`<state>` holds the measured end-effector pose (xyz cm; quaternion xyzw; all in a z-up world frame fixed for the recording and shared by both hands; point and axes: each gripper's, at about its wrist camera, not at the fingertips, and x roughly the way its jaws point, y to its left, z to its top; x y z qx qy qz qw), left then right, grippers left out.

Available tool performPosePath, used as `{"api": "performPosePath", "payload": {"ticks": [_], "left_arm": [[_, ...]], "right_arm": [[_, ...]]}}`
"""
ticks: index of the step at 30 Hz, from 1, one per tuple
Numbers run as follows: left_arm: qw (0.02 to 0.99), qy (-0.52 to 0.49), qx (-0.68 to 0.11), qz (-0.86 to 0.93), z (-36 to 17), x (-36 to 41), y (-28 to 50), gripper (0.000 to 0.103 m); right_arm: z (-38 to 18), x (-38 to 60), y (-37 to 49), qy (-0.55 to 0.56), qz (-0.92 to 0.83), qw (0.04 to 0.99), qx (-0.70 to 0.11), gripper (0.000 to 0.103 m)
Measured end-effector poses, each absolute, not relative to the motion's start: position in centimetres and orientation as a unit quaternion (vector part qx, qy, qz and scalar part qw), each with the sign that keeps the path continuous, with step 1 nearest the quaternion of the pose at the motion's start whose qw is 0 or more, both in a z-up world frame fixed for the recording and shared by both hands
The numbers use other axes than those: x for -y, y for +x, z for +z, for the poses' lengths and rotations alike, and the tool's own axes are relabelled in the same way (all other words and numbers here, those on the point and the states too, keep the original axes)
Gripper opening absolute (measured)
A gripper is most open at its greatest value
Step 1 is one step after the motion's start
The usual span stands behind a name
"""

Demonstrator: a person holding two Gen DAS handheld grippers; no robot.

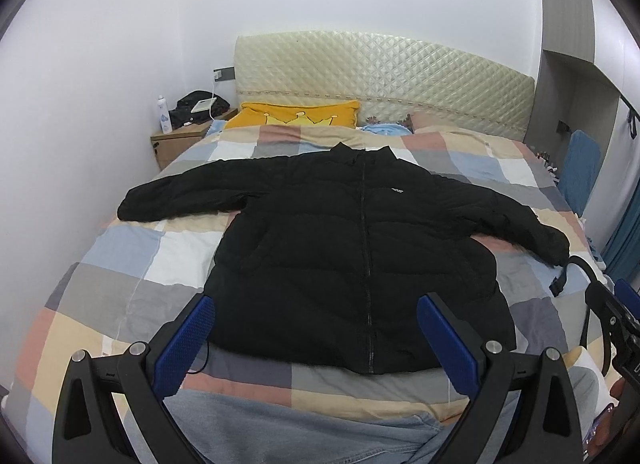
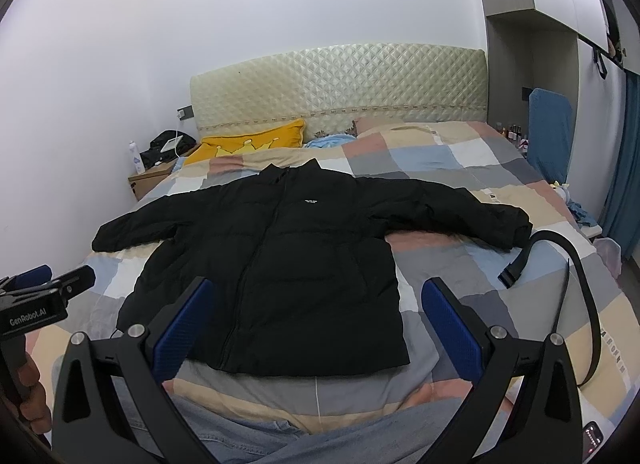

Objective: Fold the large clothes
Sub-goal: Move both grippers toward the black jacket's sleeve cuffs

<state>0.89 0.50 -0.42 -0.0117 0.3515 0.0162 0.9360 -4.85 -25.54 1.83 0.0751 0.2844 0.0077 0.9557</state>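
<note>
A large black puffer jacket (image 1: pixel 352 256) lies flat and zipped, front up, on the checked bedspread (image 1: pixel 120 264), both sleeves spread out sideways; it also shows in the right wrist view (image 2: pixel 280 264). My left gripper (image 1: pixel 316 328) is open and empty, held above the jacket's hem near the foot of the bed. My right gripper (image 2: pixel 316 324) is open and empty, above the hem's right part. The left gripper shows at the left edge of the right wrist view (image 2: pixel 44 288).
A black belt (image 2: pixel 560 260) lies on the bed beside the right sleeve. A yellow pillow (image 1: pixel 296 115) and the quilted headboard (image 1: pixel 384 79) are at the far end. A wooden nightstand (image 1: pixel 176 143) with a bottle stands at the far left. Grey-blue jeans (image 1: pixel 280 432) lie at the near edge.
</note>
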Motion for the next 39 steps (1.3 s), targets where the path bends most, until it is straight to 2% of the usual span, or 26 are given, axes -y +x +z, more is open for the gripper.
{"api": "performPosePath", "payload": {"ticks": [39], "left_arm": [[0.926, -0.052, -0.374, 0.002, -1.2, -1.6, 1.6, 0.102]], "right_arm": [[1.6, 24.9, -4.2, 0.066, 0.006, 0.952, -0.299, 0.103]]}}
